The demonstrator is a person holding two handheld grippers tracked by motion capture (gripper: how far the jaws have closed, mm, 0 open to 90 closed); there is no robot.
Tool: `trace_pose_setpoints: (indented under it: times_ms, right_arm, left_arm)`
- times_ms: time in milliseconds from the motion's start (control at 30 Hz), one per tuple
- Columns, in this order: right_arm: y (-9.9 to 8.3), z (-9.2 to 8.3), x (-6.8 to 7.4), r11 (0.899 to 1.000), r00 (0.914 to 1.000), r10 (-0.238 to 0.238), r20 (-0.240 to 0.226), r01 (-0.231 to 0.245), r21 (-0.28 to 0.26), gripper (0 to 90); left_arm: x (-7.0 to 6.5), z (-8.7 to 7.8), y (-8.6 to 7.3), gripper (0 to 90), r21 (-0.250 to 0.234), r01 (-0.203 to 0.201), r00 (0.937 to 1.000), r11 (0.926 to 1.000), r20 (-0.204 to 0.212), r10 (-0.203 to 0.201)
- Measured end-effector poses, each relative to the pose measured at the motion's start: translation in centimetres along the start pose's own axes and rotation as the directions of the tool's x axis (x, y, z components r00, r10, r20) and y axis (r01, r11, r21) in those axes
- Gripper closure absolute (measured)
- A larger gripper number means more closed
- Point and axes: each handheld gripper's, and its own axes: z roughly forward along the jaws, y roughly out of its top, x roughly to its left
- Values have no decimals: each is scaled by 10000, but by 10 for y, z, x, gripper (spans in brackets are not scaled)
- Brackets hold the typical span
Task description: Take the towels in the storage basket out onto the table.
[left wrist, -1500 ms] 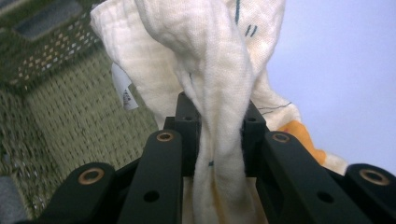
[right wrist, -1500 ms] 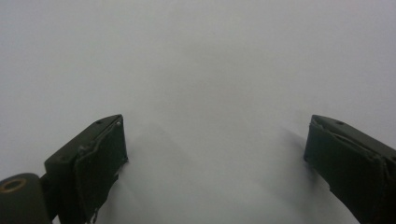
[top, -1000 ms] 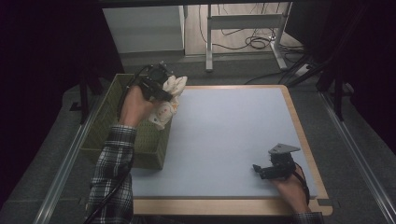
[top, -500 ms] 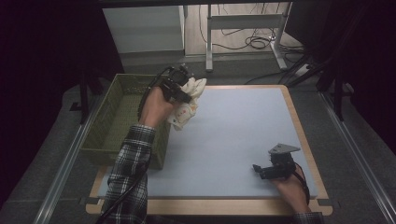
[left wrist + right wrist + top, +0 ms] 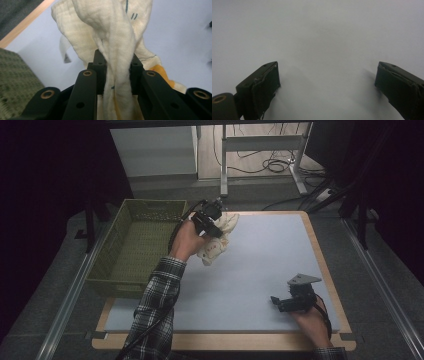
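Cream cloth [image 5: 216, 240] hangs bunched from the left hand-held gripper [image 5: 210, 220], above the far left part of the bench [image 5: 260, 270], just right of the green basket [image 5: 135, 245]. Its long axis runs from the top fold near the bench's far edge down and toward the person; the lower end points at the pale mat. Whether that end touches the mat cannot be told from the high view. Orange patch and thin dark stitch lines on the fabric, seen in the left gripper view.

Left hand-held gripper: jaws drawn in narrow, pads clamped on a gathered rope of the cloth [image 5: 117, 50]. The fabric rises between the jaws and spreads into loose folds beyond them. Bench edge and a basket corner [image 5: 15, 82] lie at the left of that view.

Right hand-held gripper [image 5: 295, 300]: low over the near right part of the bench, well apart from the cloth. Jaws stand wide, nothing between the pads [image 5: 265, 85]; bare mat in the gap. Grey three-cornered plate on top.

Person's plaid sleeve [image 5: 155, 315] enters from the near edge on the left.
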Motion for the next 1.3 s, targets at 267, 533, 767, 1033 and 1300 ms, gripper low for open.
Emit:
trace_pose_setpoints:
  times_ms: [267,533,767,1033,1300]
  right_arm:
    - [0,0,0,10000,10000,-17,15,17,-6,57]
    - [0,0,0,10000,10000,-27,19,27,-12,57]
    - [0,0,0,10000,10000,-17,6,17,-12,57]
    - [0,0,0,10000,10000,-18,11,18,-11,57]
    - [0,0,0,10000,10000,-23,20,23,-13,57]
  left_arm:
    - [-13,31,-1,743,162,-92,9999,9998,59,91]
    - [-21,63,-7,742,291,-9,9991,9996,429,-3]
    - [-26,86,-13,740,209,108,9972,9997,742,-123]
    - [-30,108,-22,732,2,156,9959,9999,886,-155]
    - [-35,128,-30,700,-351,295,9943,9989,1034,-257]
